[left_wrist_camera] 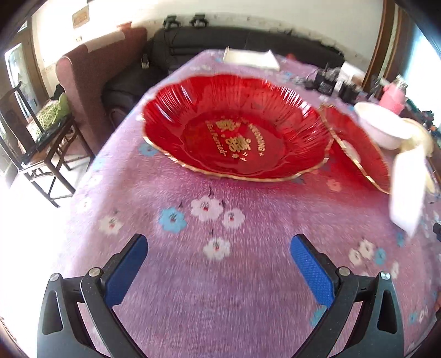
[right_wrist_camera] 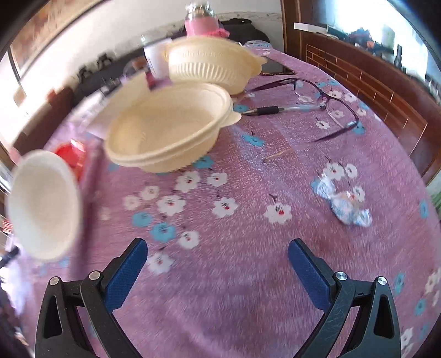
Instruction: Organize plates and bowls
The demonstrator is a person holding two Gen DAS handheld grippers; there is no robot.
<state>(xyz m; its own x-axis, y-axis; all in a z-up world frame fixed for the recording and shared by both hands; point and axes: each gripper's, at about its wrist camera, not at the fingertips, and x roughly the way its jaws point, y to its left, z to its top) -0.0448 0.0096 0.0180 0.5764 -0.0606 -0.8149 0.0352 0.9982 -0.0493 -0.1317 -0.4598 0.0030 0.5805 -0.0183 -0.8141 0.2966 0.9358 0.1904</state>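
Observation:
A large red scalloped plate [left_wrist_camera: 234,132] with gold lettering lies on the purple flowered tablecloth [left_wrist_camera: 220,275], ahead of my open left gripper [left_wrist_camera: 219,243]. A second red plate [left_wrist_camera: 355,146] sits to its right, beside a white bowl [left_wrist_camera: 383,126]. In the right wrist view, stacked cream bowls [right_wrist_camera: 168,129] stand ahead of my open right gripper [right_wrist_camera: 217,247], another cream bowl [right_wrist_camera: 212,63] farther back, and a white bowl [right_wrist_camera: 44,203] at the left, blurred. Neither gripper holds anything.
Glasses [right_wrist_camera: 328,102], a pen [right_wrist_camera: 278,110] and a crumpled wrapper [right_wrist_camera: 344,203] lie on the cloth at the right. A pink bottle [right_wrist_camera: 201,22] stands at the back. A sofa [left_wrist_camera: 220,41], an armchair [left_wrist_camera: 93,71] and a wooden chair [left_wrist_camera: 35,137] surround the table.

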